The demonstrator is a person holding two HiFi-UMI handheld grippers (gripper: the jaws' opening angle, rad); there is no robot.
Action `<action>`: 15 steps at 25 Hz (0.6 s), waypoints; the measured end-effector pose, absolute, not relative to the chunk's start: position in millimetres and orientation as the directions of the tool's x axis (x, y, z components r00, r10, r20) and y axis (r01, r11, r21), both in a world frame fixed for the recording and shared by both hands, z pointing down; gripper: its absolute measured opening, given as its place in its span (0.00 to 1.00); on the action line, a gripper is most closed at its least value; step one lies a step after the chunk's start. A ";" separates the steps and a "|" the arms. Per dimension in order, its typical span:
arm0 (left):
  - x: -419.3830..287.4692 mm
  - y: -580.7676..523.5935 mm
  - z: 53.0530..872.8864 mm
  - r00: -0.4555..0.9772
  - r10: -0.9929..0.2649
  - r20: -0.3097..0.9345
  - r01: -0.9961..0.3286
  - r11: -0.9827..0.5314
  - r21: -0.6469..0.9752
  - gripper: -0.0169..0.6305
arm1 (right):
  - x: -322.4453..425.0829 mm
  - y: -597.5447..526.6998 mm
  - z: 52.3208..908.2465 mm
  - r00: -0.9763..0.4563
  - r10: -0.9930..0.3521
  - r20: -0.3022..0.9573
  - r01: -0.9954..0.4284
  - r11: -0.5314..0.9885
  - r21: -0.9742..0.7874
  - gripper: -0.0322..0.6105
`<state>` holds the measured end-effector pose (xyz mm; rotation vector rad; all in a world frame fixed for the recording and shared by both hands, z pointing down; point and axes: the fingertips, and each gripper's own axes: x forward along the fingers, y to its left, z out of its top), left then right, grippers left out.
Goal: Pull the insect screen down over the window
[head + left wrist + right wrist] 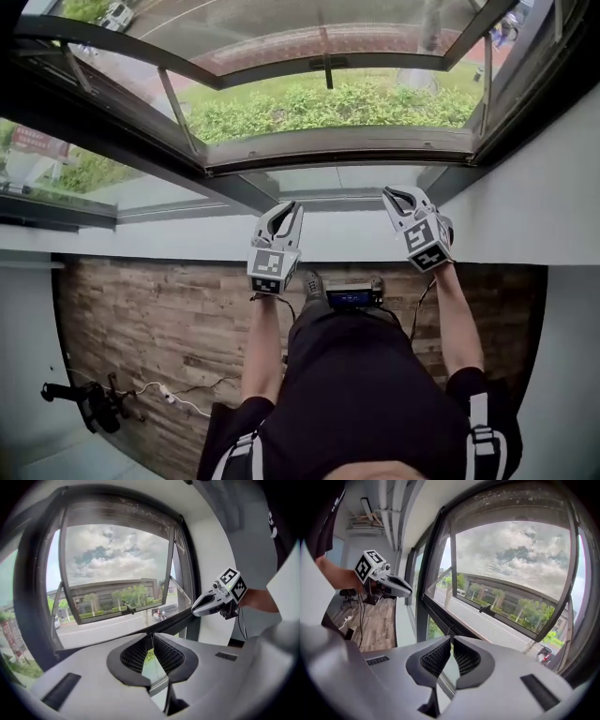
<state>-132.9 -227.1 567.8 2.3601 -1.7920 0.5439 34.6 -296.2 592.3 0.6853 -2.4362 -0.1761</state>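
Observation:
The insect screen's fine mesh (515, 559) covers the window opening, and the outer sash (328, 70) behind it is pushed open. Both grippers point at the window's lower rail (333, 195) above the white sill. My left gripper (289, 206) (151, 635) has its tips together right at the dark rail, with nothing bulky between the pads. My right gripper (394, 194) (451, 638) stands the same way further right, tips closed at the rail. Whether either tip pinches the rail's edge is hidden. Each gripper shows in the other's view: the right gripper (199, 610) and the left gripper (407, 591).
A white sill ledge (159, 246) runs under the window, with wood flooring (159, 319) below it. A black tripod (89, 403) and a white cable lie on the floor at the left. White walls (562, 187) flank the window on both sides.

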 end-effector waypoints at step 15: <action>-170.5 -102.5 479.7 0.279 -0.959 0.045 -0.945 -0.266 0.188 0.10 | 75.3 -165.5 563.8 -0.695 -0.620 0.364 -0.649 0.759 0.052 0.08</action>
